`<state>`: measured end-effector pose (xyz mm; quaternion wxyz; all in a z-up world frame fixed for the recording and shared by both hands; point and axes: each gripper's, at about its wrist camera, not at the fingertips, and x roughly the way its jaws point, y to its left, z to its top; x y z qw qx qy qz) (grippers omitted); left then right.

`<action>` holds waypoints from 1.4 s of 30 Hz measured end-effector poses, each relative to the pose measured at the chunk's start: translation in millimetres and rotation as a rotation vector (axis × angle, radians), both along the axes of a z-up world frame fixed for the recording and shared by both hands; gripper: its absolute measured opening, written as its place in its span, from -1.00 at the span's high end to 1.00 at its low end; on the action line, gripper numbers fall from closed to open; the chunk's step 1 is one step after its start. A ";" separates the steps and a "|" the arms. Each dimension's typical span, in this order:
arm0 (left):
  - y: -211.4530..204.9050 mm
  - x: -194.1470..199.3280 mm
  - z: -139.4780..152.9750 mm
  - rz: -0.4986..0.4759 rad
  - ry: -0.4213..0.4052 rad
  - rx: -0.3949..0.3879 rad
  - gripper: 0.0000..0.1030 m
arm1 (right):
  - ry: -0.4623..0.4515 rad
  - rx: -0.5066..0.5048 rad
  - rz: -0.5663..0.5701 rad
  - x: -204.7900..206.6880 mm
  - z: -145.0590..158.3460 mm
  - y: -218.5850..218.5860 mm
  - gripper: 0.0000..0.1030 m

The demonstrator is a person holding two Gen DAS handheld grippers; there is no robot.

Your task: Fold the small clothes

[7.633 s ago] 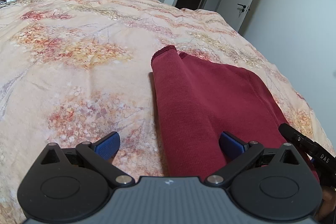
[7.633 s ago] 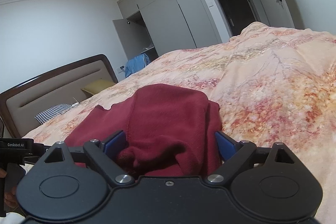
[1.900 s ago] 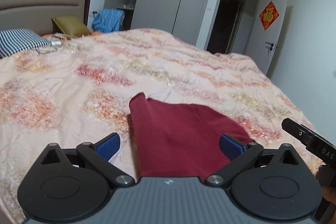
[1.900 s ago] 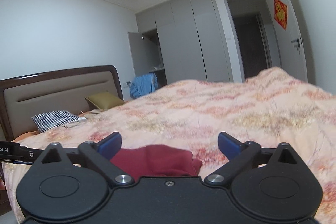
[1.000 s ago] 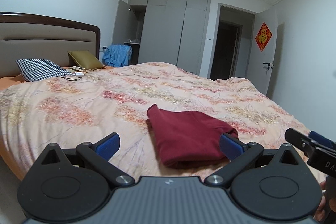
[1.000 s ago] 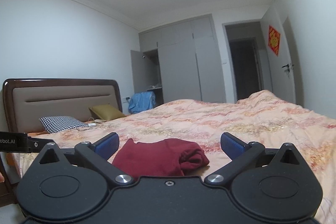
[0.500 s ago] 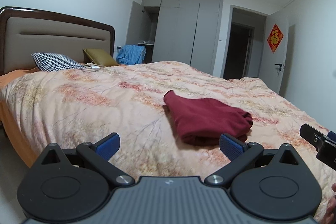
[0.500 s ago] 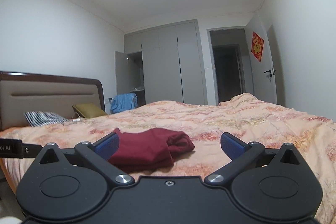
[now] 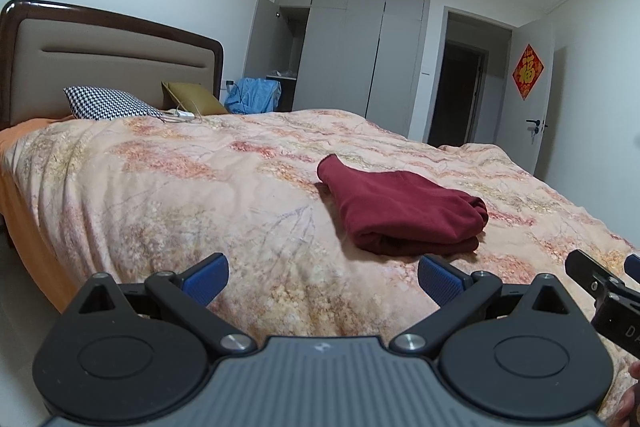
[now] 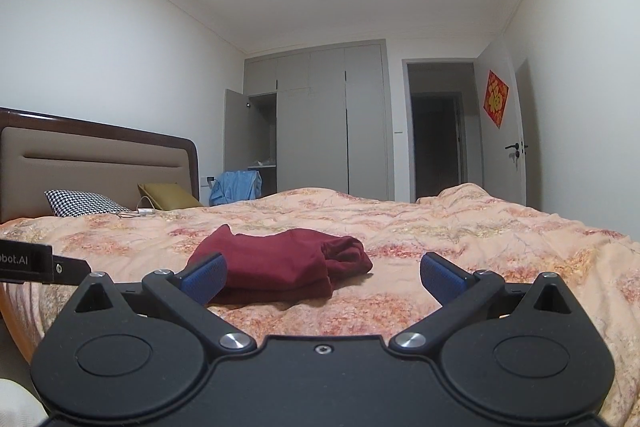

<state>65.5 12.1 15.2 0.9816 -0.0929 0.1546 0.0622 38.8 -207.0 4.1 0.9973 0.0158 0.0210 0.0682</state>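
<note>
A dark red garment [image 9: 400,213] lies folded in a compact bundle on the floral bedspread [image 9: 200,195]. It also shows in the right wrist view [image 10: 280,261]. My left gripper [image 9: 323,277] is open and empty, held back from the bed's near edge, well short of the garment. My right gripper [image 10: 323,275] is open and empty too, held low and back from the garment. The right gripper's body [image 9: 600,291] shows at the left view's right edge.
A headboard [image 9: 100,67], a checked pillow [image 9: 108,103] and an olive cushion [image 9: 192,97] are at the bed's far left. A wardrobe [image 9: 352,47] with one open door, blue clothing [image 9: 252,95] and an open doorway [image 9: 460,95] stand beyond the bed.
Both grippers have pulled back and away from the bed, so the folded garment looks smaller and farther. The garment lies still, released.
</note>
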 end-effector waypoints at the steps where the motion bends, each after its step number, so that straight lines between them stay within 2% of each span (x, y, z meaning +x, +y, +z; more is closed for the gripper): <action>1: -0.5 0.1 -0.9 -0.001 0.002 0.001 -1.00 | 0.004 0.003 -0.003 0.6 -0.4 -0.4 -0.99; 11: -2.6 1.7 -3.5 -0.003 0.009 0.008 -1.00 | 0.034 0.030 -0.020 6.8 -2.7 -5.0 -0.99; 42: -0.9 1.4 -5.1 -0.001 0.018 0.001 -1.00 | 0.042 0.033 -0.021 8.8 -6.6 -7.0 -0.99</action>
